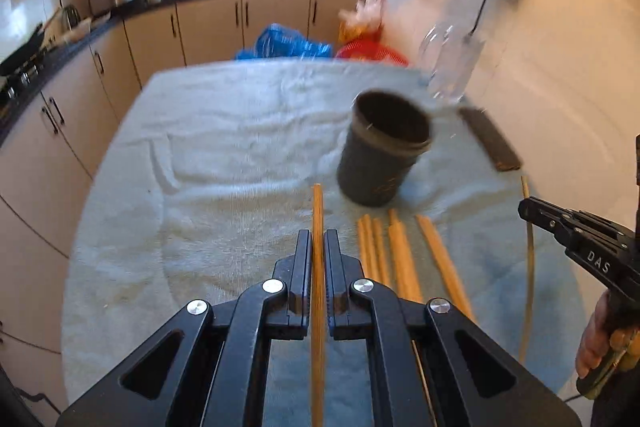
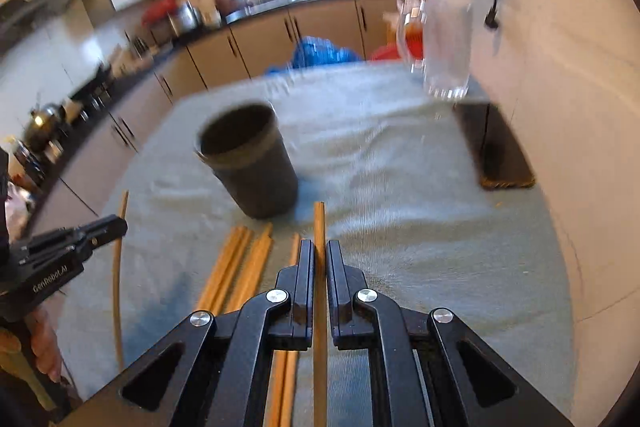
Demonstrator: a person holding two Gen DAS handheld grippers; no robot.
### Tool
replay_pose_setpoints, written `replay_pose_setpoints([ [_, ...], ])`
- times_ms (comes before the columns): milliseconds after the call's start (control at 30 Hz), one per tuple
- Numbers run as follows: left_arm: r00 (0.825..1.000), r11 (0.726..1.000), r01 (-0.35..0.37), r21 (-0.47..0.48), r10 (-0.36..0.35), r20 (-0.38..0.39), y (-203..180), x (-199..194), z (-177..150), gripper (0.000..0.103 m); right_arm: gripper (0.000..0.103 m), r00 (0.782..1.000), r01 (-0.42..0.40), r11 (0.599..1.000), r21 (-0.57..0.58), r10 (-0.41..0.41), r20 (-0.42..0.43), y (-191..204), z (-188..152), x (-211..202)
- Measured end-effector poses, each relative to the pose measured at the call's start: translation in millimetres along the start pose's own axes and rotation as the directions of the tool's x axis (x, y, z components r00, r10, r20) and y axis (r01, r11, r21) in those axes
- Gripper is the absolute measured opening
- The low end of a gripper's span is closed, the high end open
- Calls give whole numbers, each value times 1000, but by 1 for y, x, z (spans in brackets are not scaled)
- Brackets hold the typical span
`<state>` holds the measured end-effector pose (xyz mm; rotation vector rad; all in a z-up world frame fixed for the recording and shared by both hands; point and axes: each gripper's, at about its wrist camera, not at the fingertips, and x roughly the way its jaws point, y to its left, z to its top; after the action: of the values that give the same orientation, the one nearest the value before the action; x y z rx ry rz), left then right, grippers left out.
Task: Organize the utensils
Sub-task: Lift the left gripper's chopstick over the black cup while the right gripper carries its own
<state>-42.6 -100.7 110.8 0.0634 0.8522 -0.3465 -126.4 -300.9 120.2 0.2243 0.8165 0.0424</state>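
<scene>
Here, each gripper pinches 1 chopstick above the towel.
Left gripper [image 1: 318, 239], marked "GenRobot.AI", and right gripper [image 2: 320, 249], marked "DAS", clamp chopsticks [image 1: 318, 211] [image 2: 319, 223]; dark cup [image 1: 382, 147] stands ahead, loose chopsticks [image 1: 400, 259] beside it.

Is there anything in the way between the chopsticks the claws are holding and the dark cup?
Nothing visible blocks them. Each claw, left and right, is shut on one chopstick, and only bare towel lies between the tips and the dark cup. The loose chopsticks lie off to the side.
</scene>
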Motion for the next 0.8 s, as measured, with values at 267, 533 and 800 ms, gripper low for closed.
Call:
replay_pose_setpoints([
  [267,986,998,-24,51,15,169,-22,-71,-20,5,6,986,-16,999,-28,20,165,17,-16,-77],
  [533,970,999,22,44,-32,242,-31,-114,-30,5,6,964,-33,999,-43,43,261,22,-20,-127],
  [800,939,995,82,52,-95,329,-43,-135,16,5,6,934,-28,997,-70,51,355,31,16,-152],
])
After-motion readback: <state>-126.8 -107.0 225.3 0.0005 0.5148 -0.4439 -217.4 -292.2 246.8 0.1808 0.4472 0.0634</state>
